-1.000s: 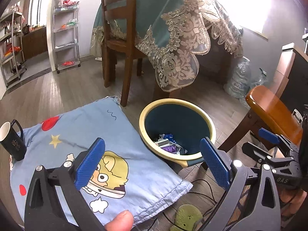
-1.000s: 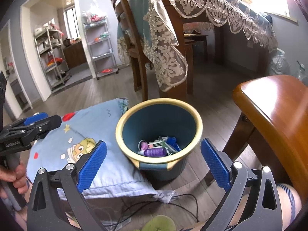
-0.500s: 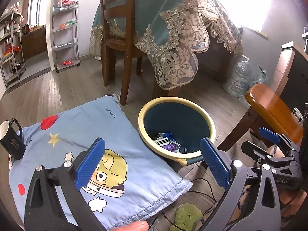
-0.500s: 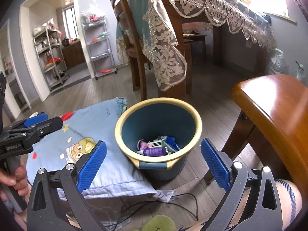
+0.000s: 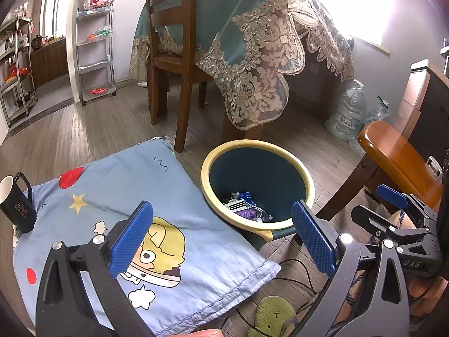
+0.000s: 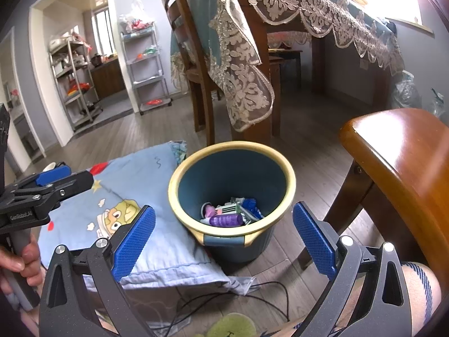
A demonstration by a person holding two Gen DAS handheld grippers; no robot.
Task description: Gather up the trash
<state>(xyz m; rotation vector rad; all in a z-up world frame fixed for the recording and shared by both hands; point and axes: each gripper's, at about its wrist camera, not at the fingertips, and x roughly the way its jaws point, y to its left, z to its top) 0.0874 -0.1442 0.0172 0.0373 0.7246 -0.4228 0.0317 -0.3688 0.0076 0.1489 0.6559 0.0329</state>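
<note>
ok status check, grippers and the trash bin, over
Left gripper open, empty. Right gripper open, empty. Trash bin upright on the floor beside the cartoon cloth, wrappers and a purple tube inside. Black mug on the cloth; path to the bin unobstructed.

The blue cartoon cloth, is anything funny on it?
Yes. A black mug stands alone on the far left edge of the blue cartoon cloth, while the trash sits in the bin beside it.

Both tongs (image 5: pixel 221 236) (image 6: pixel 223 234) have dark grey frames, silver screws and blue textured pads (image 5: pixel 132 238).
</note>
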